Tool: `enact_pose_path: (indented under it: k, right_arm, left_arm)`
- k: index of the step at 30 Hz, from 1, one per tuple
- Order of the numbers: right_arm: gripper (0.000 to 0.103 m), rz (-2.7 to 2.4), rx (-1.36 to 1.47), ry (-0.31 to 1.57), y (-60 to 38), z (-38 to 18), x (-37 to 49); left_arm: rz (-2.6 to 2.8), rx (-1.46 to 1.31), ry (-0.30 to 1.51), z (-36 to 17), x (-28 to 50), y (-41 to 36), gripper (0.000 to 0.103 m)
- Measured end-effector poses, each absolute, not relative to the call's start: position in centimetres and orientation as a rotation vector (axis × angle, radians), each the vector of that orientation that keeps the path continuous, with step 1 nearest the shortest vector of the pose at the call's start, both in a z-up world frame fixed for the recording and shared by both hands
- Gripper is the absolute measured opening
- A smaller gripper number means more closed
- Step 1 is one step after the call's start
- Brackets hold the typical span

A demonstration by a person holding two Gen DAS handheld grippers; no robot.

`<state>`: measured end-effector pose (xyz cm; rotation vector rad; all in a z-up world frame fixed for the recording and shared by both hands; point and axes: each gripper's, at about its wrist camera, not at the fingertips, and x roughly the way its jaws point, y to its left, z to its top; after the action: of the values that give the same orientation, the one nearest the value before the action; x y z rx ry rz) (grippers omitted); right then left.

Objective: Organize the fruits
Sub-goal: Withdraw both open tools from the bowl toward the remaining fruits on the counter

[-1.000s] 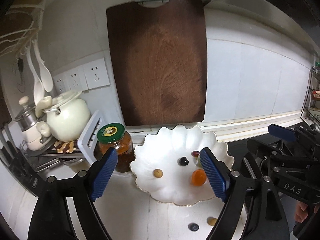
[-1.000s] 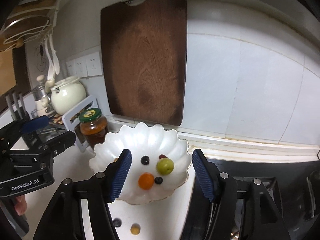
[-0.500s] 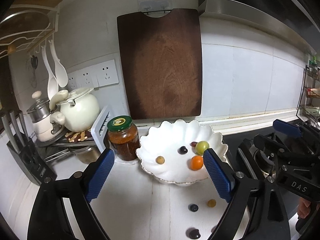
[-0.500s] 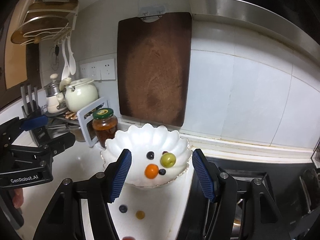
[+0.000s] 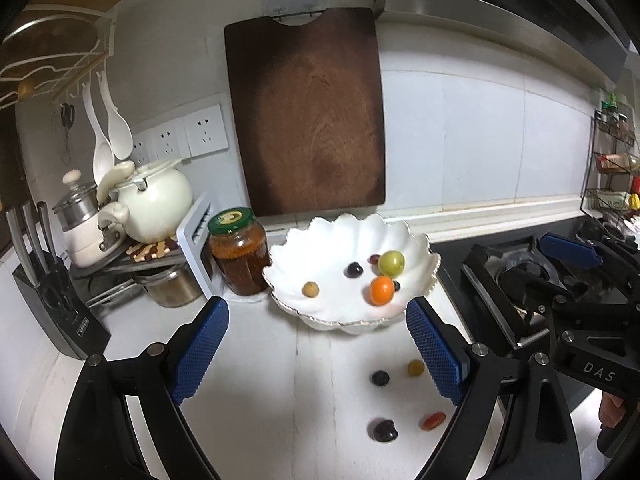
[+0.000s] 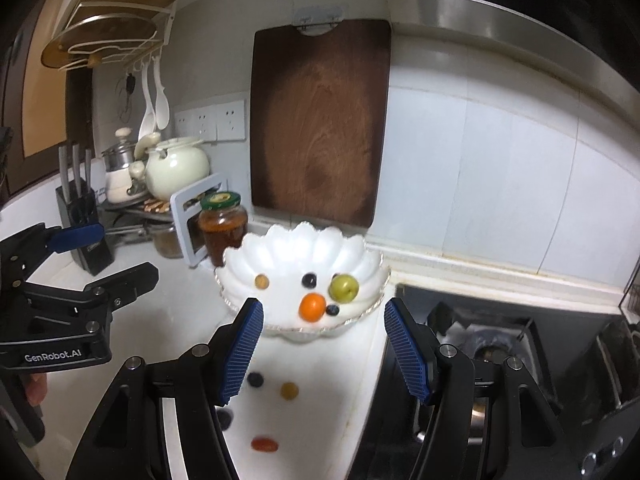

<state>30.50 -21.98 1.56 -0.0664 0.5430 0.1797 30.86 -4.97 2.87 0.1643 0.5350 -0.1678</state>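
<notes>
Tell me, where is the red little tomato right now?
The red tomato lies on the white counter in front of the bowl, beside a dark grape, low in both wrist views.

Only 2 bits of text I can actually read: "DAS" in pale letters on the right gripper (image 5: 576,256), seen from the left wrist, and "GenRobot.AI" on the left gripper (image 6: 86,254). The jar lid (image 5: 231,221) label is too blurry.

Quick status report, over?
Left gripper, right gripper open, empty. Bowl part-filled; four fruits loose on counter. Nothing in the way.
</notes>
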Motion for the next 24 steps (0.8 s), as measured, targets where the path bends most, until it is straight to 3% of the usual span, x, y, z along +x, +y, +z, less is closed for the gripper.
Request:
enact_pose_path:
  k: [24]
  right_arm:
    - [0.064,0.263,-0.092,0.724,-20.1,-5.0,28.6]
  left_arm:
    - [-0.223,0.203,0.677,-4.0,28.7,-4.7,0.087]
